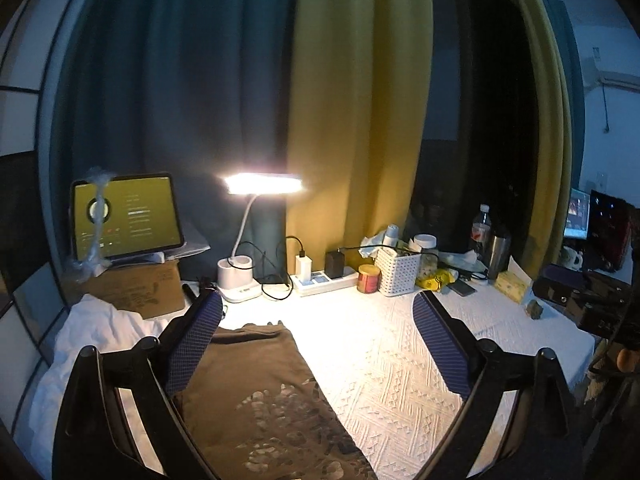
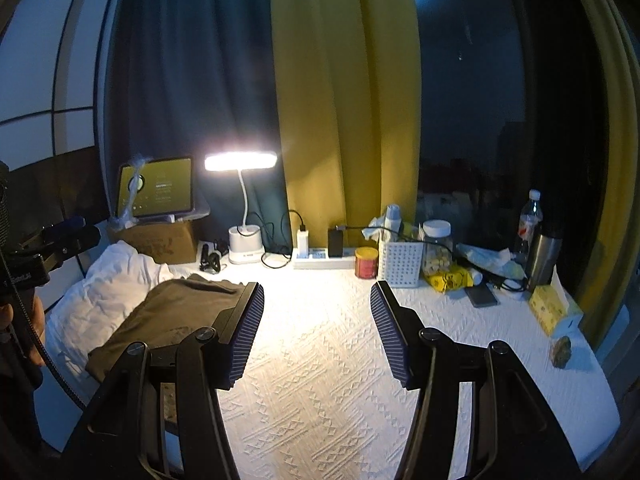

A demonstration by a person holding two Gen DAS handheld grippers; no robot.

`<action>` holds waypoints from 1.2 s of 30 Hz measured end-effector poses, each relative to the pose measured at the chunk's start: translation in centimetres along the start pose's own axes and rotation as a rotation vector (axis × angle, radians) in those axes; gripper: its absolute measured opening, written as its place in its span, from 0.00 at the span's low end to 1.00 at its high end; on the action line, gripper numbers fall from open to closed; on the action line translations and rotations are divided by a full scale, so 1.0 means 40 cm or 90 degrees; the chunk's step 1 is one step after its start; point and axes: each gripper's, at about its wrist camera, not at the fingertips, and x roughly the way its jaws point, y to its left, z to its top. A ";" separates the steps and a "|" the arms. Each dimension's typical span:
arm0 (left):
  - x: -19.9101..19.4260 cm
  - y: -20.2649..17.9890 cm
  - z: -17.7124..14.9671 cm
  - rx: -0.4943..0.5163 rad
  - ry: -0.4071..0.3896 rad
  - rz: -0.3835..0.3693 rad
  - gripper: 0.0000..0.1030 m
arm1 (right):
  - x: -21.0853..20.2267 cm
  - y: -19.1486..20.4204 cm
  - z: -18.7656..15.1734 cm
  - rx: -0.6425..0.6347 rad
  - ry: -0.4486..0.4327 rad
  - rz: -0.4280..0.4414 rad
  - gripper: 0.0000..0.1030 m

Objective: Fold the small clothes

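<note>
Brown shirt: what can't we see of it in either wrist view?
- Brown shirt, left wrist view: near end cut off by the bottom edge; left side behind the left gripper finger.
- Right wrist view: shirt's near right corner behind the right gripper finger; print too dark.

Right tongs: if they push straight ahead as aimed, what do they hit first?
Probably the white textured tablecloth: the right tongs tilt slightly downward over bare cloth, nothing between the fingers. Beyond that, the power strip sits roughly in line. Depth is hard to judge through the fisheye.
</note>
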 end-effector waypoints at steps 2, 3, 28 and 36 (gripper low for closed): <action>-0.014 0.010 0.003 -0.009 -0.011 0.005 0.93 | -0.009 0.008 0.008 -0.005 -0.005 0.003 0.57; -0.022 0.016 0.004 -0.012 -0.016 0.006 0.93 | -0.014 0.013 0.013 -0.008 -0.008 0.005 0.57; -0.186 0.048 0.057 -0.001 -0.137 0.043 0.99 | -0.118 0.102 0.109 -0.040 -0.091 0.012 0.57; -0.234 0.062 0.081 -0.019 -0.170 0.048 0.99 | -0.174 0.105 0.141 -0.026 -0.139 0.003 0.57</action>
